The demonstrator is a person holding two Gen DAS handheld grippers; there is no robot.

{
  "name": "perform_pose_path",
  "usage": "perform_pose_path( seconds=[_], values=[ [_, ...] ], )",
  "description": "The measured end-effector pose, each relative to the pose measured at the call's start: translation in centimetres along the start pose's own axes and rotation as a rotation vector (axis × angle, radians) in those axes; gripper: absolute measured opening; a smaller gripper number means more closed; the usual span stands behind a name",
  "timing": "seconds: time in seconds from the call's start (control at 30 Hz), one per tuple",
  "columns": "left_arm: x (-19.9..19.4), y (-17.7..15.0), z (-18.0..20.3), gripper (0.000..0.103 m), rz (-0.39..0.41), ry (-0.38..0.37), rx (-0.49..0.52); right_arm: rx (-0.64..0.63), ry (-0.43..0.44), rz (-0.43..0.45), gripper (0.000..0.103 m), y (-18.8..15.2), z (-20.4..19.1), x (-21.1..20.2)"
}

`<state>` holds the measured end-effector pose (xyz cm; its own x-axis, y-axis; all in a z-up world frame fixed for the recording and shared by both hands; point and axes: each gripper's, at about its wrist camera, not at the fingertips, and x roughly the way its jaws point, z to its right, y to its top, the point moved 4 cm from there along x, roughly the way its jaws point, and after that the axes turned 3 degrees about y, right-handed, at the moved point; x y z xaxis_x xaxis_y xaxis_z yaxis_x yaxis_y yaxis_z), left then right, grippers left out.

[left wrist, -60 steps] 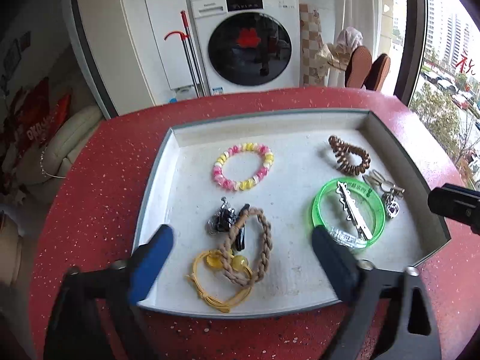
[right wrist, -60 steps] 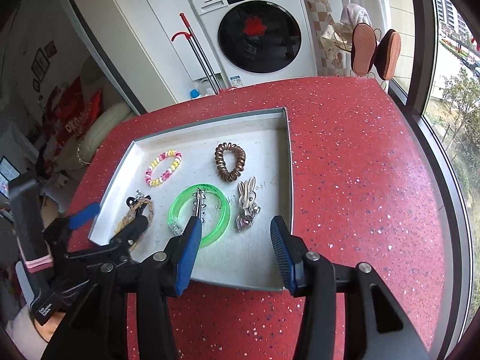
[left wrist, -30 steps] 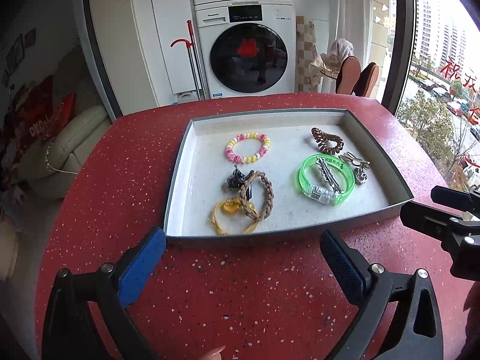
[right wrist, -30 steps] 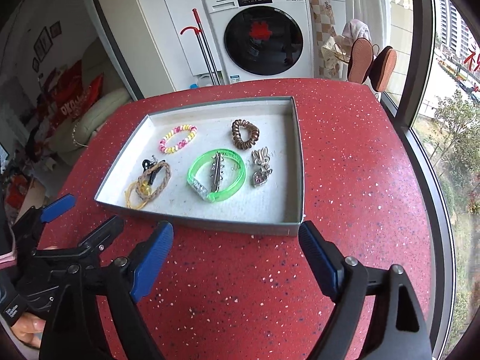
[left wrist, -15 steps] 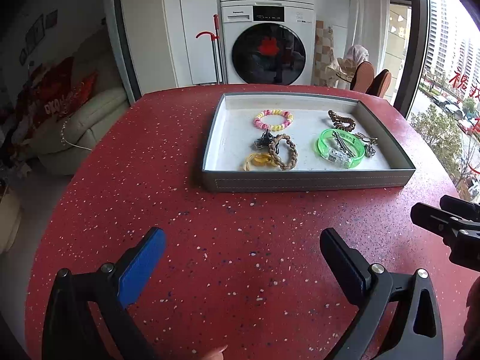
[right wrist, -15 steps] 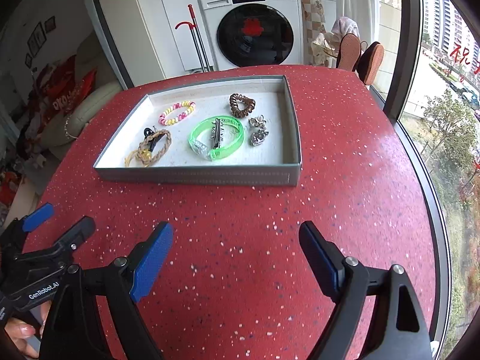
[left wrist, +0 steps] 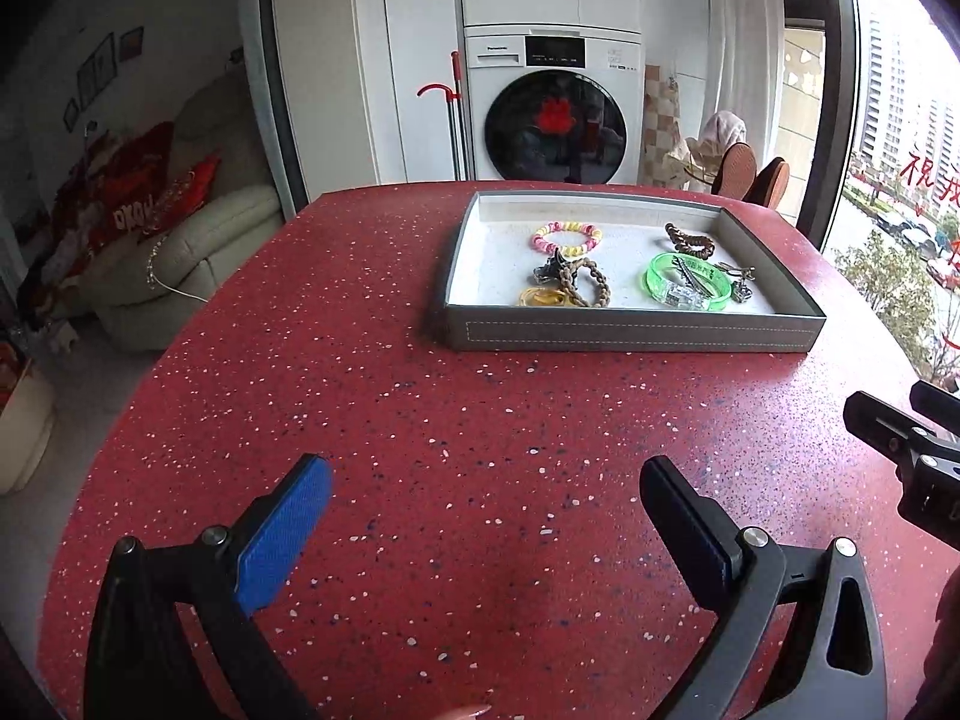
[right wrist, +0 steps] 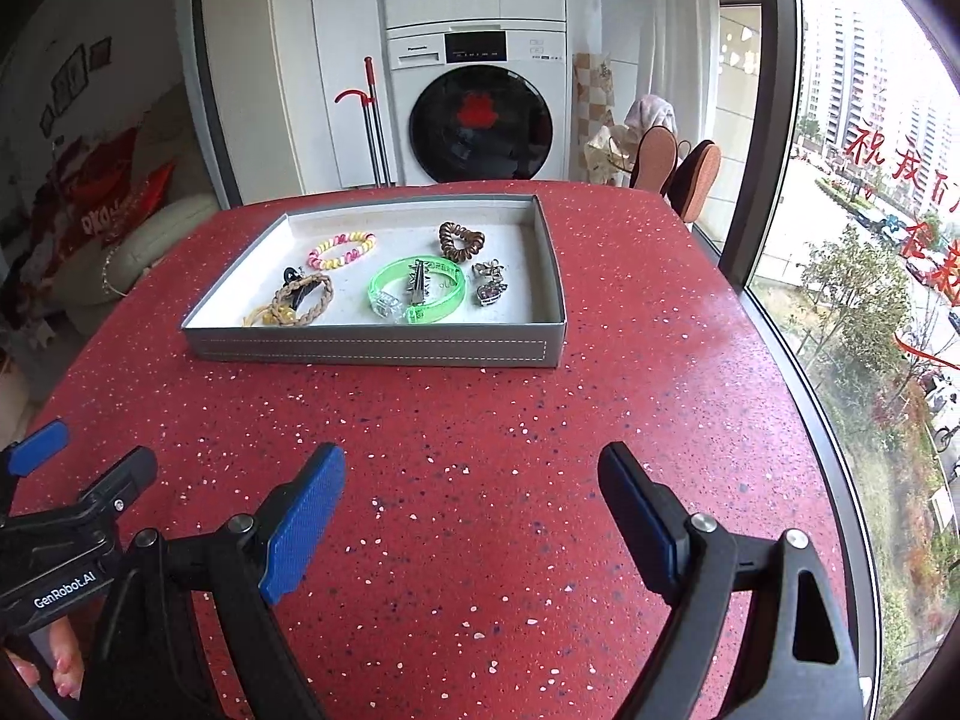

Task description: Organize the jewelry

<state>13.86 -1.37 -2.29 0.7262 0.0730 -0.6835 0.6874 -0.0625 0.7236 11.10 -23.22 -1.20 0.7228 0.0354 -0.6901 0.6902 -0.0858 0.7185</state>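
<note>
While both grippers, left gripper (left wrist: 485, 483) and right gripper (right wrist: 471, 474), hang with jaws wide apart and empty over the red speckled table (right wrist: 480, 420), the grey rectangular tray (right wrist: 372, 343) sits upper centre. Its near wall partly hides the yellow cord bracelet (left wrist: 543, 298); the small silver charms (right wrist: 489, 288) beside the translucent green bangle (right wrist: 415, 289) are hard to make out.

A red speckled surface (right wrist: 480, 420) fills the foreground. Behind it a white washing machine (right wrist: 477, 108) stands under a second stacked unit. A cream sofa (left wrist: 180, 252) sits left; a daylit window (right wrist: 870, 180) shows towers right.
</note>
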Motion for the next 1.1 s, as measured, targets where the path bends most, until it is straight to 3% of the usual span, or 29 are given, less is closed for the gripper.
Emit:
perform_pose_path(
  seconds=[1.1],
  values=[
    [-0.35, 0.01, 0.05, 0.103, 0.004, 0.004, -0.007, 0.017, -0.021, 0.027, 0.088, -0.08, -0.24, -0.56]
  ],
)
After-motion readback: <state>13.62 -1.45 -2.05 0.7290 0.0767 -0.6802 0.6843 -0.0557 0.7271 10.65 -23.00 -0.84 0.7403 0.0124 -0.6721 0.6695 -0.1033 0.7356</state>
